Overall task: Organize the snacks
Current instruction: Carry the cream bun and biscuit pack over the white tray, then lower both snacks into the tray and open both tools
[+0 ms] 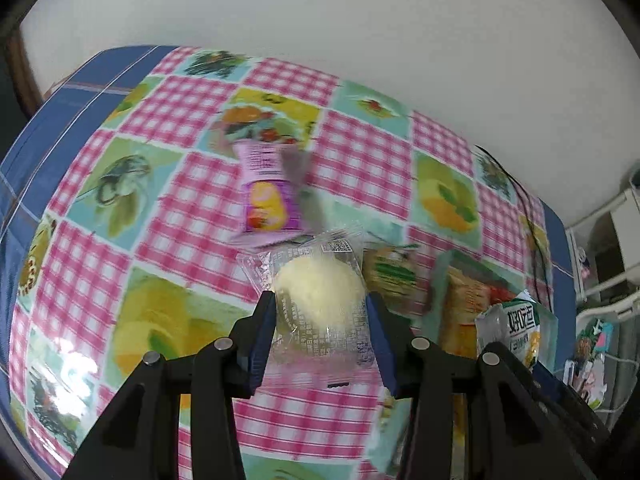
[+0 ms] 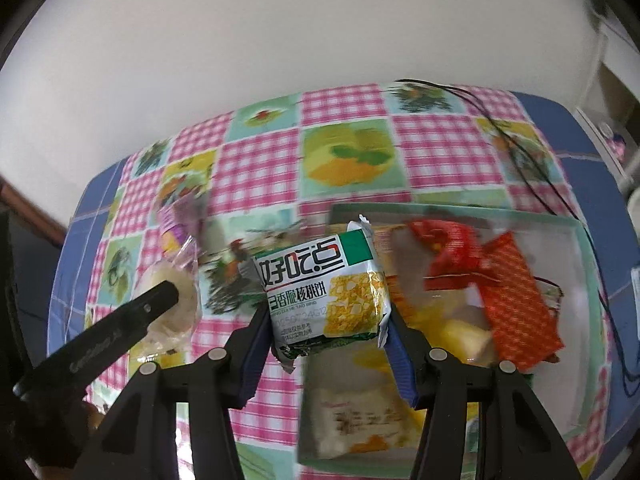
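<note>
Left gripper (image 1: 320,320): clear-wrapped pale round cake (image 1: 320,300) is clamped between fingers, frame centre. Right gripper (image 2: 326,312): green-white biscuit packet (image 2: 324,292) is clamped likewise, left of tray (image 2: 576,236).

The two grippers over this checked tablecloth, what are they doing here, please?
A person is sorting snacks with a gripper in each hand. The left gripper is shut on a clear-wrapped round pastry. The right gripper is shut on a green-and-white biscuit packet, beside a pale green tray that already holds red packets and other snacks. A purple packet lies loose on the tablecloth.
</note>
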{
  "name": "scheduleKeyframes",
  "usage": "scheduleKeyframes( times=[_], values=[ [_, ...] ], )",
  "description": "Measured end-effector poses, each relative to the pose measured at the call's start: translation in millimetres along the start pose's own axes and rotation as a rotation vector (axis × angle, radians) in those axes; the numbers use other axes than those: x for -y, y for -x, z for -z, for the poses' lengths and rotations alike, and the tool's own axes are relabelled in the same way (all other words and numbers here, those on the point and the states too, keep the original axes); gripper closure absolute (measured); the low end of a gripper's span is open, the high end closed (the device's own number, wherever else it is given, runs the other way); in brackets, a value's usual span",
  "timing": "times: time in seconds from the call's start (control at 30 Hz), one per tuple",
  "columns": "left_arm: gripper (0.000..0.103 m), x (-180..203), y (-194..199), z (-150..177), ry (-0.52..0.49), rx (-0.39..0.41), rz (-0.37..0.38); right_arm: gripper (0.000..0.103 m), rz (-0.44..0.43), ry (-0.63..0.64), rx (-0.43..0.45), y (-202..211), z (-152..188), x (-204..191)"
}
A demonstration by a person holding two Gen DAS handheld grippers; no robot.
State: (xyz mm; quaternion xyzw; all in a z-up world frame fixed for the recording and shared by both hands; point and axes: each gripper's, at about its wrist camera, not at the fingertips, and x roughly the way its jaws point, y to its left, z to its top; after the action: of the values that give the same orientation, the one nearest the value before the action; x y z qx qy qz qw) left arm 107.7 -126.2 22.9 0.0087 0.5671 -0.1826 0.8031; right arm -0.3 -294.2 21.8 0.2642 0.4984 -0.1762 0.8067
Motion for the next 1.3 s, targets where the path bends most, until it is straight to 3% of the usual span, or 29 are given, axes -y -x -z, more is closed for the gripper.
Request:
scheduleKeyframes(
  times=[0.27, 0.6, 0.93, 1.13, 1.3],
  values=[
    [0.056, 69, 4, 17, -0.140, 0.017, 0.037, 0.046, 0.049, -0.136, 0.005, 9, -7, 73],
    [0.056, 141, -2, 47, -0.333, 0.008, 0.050, 0.046, 0.100, -0.238, -0.009, 13, -1, 137],
    [0.056, 130, -24, 50, -0.318, -0.052, -0.006, 0.046, 0.093, -0.251, -0.041, 8, 5, 144],
    [0.056, 127, -29, 50, -0.303, -0.084, 0.002, 0.045, 0.089, -0.252, -0.038, 10, 4, 143],
    [0.046, 127, -25, 47, -0.293, -0.094, 0.037, 0.044, 0.090, -0.259, -0.025, 17, 1, 144]
  ],
)
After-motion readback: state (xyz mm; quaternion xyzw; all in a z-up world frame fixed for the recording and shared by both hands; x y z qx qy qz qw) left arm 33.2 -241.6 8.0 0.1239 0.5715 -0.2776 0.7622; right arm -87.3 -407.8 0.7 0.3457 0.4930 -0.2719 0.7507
